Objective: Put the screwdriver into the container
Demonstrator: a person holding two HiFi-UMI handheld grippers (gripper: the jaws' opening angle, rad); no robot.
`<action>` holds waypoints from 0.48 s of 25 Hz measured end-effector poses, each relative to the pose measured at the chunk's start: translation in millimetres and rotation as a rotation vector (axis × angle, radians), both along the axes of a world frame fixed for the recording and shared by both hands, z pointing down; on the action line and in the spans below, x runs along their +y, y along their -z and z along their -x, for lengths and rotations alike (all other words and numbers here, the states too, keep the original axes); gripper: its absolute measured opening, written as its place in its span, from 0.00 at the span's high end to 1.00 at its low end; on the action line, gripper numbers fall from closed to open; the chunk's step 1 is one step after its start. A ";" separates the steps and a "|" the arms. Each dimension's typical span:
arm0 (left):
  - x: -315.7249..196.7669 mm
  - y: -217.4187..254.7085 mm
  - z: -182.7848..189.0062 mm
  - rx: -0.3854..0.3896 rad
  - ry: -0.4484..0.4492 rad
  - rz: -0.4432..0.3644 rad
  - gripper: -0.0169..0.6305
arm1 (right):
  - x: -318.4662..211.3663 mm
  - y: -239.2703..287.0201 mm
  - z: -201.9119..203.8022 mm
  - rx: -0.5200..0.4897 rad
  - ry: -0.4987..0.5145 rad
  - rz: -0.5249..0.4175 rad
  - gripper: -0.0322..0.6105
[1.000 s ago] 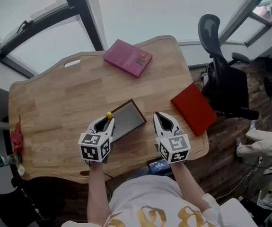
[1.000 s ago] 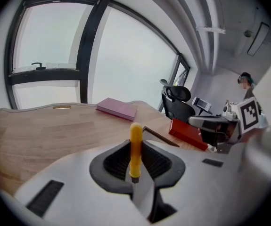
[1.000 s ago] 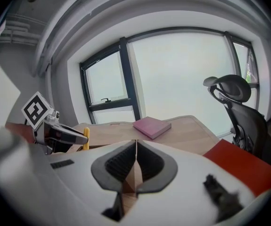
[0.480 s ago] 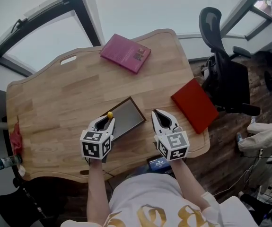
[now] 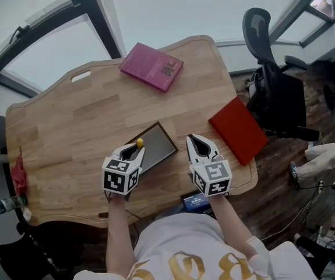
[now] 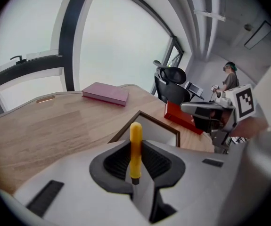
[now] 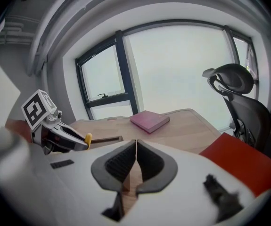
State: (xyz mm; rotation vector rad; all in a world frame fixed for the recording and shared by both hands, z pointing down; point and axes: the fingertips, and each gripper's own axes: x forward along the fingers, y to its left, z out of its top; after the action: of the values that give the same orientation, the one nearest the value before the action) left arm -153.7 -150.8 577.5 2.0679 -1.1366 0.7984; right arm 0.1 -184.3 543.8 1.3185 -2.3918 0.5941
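While the screwdriver [image 6: 135, 145] sits pinched in the left gripper [image 5: 131, 153], jaws part-closed on its yellow handle, it hangs right at the near rim of the container [image 5: 168, 134] on the wooden table [image 5: 68, 127]. So, by my read, this is the carry-and-place step, and it's not in yet! Next call, I'd say: forward over the tray's open floor, dip lower, then let the jaws part. Its long axis runs along the gripper's own line, rounded yellow end leading, aimed forward and down toward the tray; the shaft end is buried between the pads. The right gripper [image 7: 135, 166] waits beside the tray, jaws together, holding nothing.
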 end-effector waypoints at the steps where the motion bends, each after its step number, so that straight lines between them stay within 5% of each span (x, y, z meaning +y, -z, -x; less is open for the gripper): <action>1: -0.1 -0.6 -3.1 -0.008 -0.017 0.005 0.86 | -0.6 -0.7 -0.5 -0.001 -0.001 0.002 0.90; 12: 3.1 -18.3 -32.9 -0.057 -0.156 0.089 0.86 | -3.8 -8.1 -5.6 0.001 -0.005 0.025 0.90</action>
State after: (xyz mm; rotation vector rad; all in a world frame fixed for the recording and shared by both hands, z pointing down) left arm -120.8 -147.7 595.8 2.0901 -0.9602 0.9712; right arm 5.7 -188.1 551.8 1.3151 -2.3731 0.6225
